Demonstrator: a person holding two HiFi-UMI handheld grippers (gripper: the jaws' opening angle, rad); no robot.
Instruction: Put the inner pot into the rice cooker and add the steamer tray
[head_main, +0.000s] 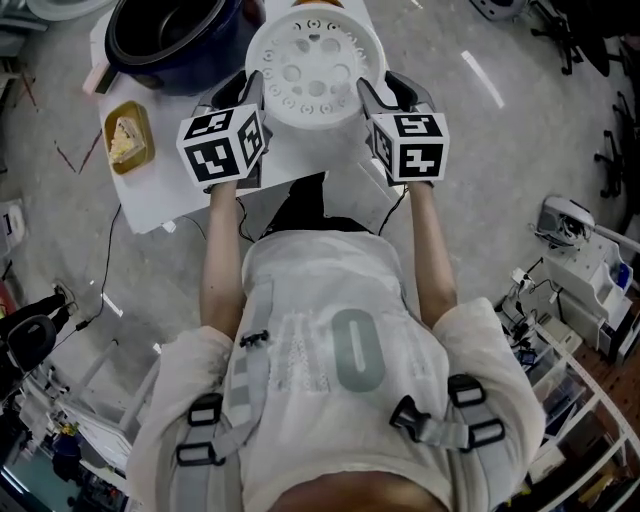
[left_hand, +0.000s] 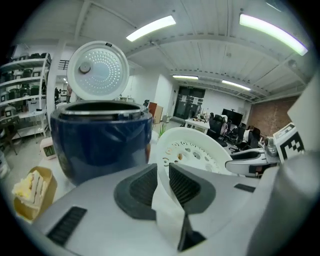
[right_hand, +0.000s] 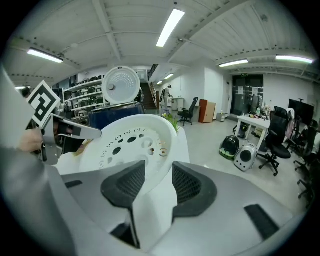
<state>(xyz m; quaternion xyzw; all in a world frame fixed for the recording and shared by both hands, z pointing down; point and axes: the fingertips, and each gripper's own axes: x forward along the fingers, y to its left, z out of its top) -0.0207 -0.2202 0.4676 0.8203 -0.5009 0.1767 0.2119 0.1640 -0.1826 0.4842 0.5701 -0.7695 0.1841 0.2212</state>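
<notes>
A white round steamer tray (head_main: 314, 72) with holes in its floor hangs above the white table (head_main: 170, 200), held at both sides. My left gripper (head_main: 252, 92) is shut on its left rim (left_hand: 162, 175). Opposite it, my right gripper (head_main: 372, 98) is shut on the right rim (right_hand: 155, 187). The dark blue rice cooker (head_main: 170, 40) stands at the table's far left, lid (left_hand: 96, 70) raised upright. In the left gripper view the cooker (left_hand: 102, 137) is left of the tray (left_hand: 192, 155). Whether the inner pot sits inside is hidden.
A small yellow-brown tray (head_main: 129, 136) with a pale item lies on the table left of my left gripper. Beyond the table is grey floor, with shelves and equipment (head_main: 580, 260) to the right, and office chairs (right_hand: 280, 135) in the distance.
</notes>
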